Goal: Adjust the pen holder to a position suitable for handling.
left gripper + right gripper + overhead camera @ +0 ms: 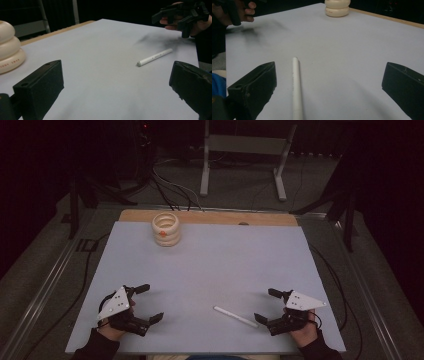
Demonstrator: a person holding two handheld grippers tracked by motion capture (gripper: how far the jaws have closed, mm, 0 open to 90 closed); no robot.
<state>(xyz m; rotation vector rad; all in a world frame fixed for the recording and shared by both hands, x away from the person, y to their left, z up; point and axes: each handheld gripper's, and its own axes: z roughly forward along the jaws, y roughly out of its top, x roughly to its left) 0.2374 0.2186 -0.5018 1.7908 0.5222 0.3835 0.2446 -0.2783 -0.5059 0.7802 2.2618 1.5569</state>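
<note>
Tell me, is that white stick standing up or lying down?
Lying down: the white stick rests flat along the table, near the open right gripper.

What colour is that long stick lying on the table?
The stick is plain white. It shows best in the right gripper view.

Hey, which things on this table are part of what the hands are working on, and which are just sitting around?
In the job:
white pen, lying flat beside the open right gripper
open left gripper, empty

Lying about:
cream ringed holder at the far edge
metal stand on the floor behind the table
</note>
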